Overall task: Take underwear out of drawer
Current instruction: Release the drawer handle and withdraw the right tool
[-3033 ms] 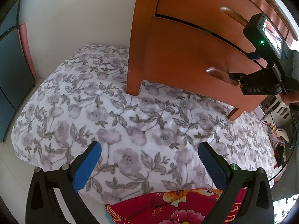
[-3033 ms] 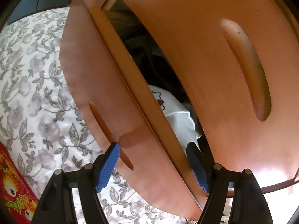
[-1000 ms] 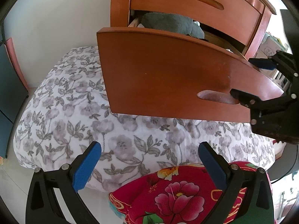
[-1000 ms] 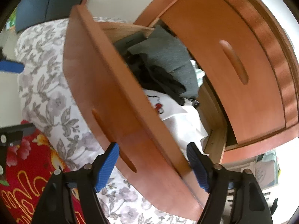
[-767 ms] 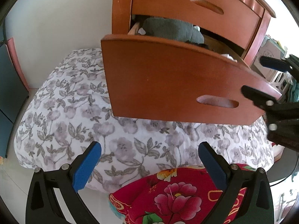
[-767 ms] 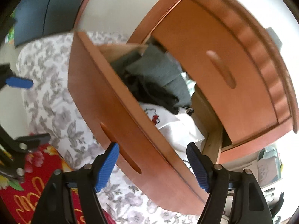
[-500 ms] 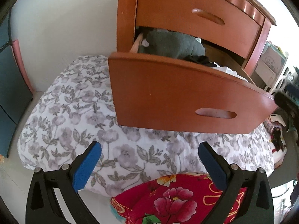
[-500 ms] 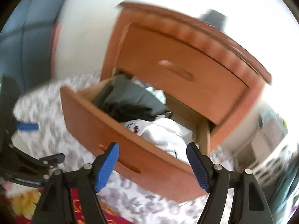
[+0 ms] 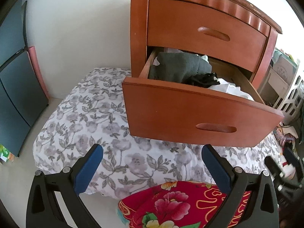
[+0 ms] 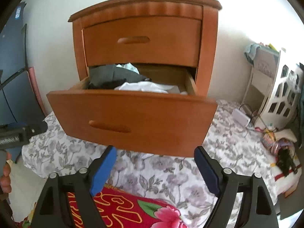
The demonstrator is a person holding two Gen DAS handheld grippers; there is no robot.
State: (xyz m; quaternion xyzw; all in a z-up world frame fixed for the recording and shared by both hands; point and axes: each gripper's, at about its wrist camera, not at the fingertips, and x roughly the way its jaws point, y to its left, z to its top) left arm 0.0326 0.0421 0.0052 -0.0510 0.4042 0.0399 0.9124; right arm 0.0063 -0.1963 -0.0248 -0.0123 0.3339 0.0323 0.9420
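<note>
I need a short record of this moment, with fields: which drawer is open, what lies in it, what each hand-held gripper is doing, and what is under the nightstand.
furniture: wooden nightstand, two drawers
upper drawer: shut
lower drawer: pulled out
contents: grey garment at the left, black garment in the middle, white garment to the right
left hand-held gripper: open, empty, in front of the drawer
right hand-held gripper: jaws opening, nothing between them
underneath: floral bedding
near edge: red flowered fabric
clothes removed: none yet
</note>
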